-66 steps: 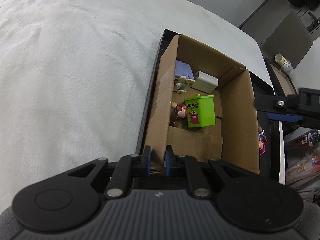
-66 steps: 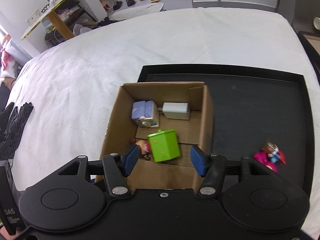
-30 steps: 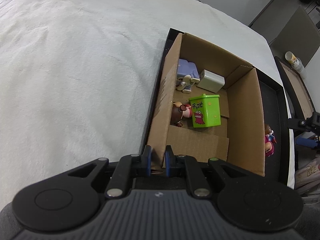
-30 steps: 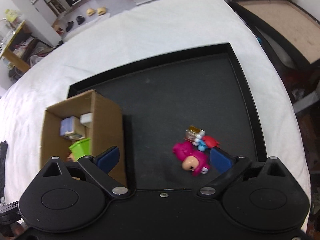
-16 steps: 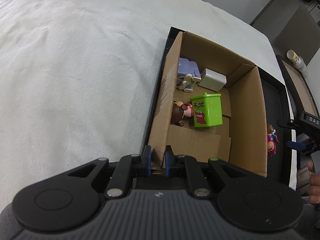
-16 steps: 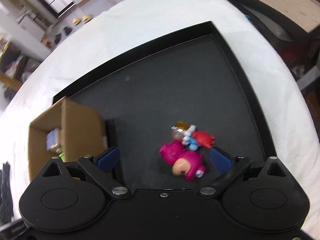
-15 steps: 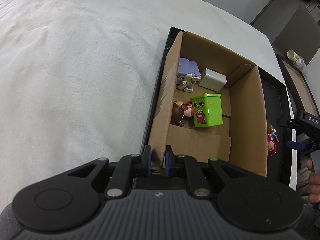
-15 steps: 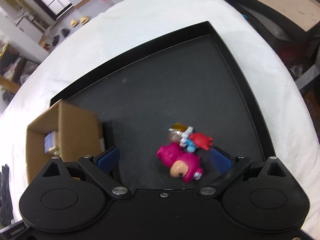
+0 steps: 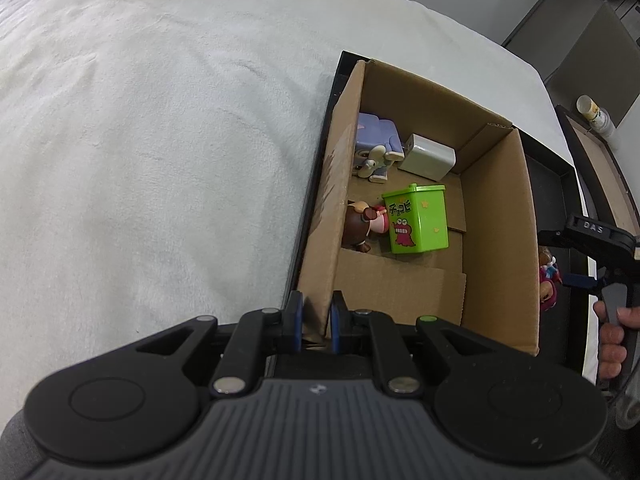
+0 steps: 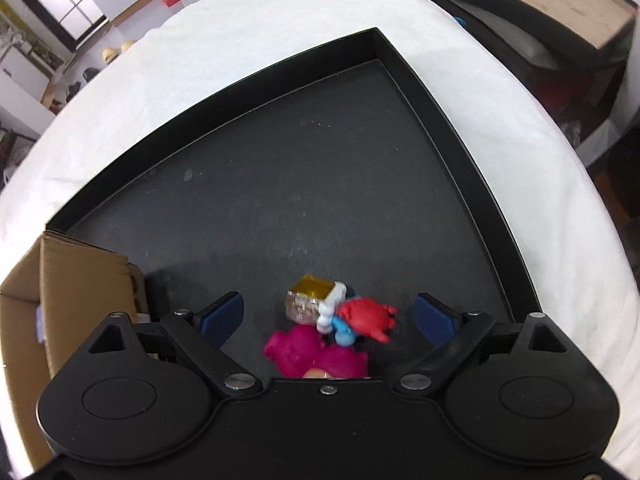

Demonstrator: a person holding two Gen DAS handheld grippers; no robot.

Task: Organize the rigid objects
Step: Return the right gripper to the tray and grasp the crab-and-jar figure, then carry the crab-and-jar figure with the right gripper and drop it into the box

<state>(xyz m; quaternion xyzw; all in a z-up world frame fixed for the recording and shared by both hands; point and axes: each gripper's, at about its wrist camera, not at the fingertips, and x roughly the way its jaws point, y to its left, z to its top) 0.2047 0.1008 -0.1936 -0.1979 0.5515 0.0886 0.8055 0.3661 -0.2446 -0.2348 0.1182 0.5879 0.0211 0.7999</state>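
Observation:
My left gripper (image 9: 314, 322) is shut on the near left wall of the cardboard box (image 9: 496, 240). Inside the box are a green bin toy (image 9: 418, 220), a brown figure (image 9: 358, 226), a lilac figure (image 9: 376, 148) and a white block (image 9: 428, 156). My right gripper (image 10: 328, 318) is open, low over the black tray (image 10: 280, 184), with a pink figure (image 10: 304, 350), a red crab toy (image 10: 366, 318) and a gold-topped figure (image 10: 308, 300) between its fingers. The right gripper also shows in the left wrist view (image 9: 600, 256), right of the box.
The tray lies on a white cloth (image 9: 140, 140). The box corner (image 10: 60, 276) stands at the tray's left. A second tray (image 9: 600, 168) and a small bottle (image 9: 594, 114) sit beyond the table's right side.
My right gripper has swung from over the box to the right and come down over the toys on the tray. The left gripper has kept its hold on the box wall.

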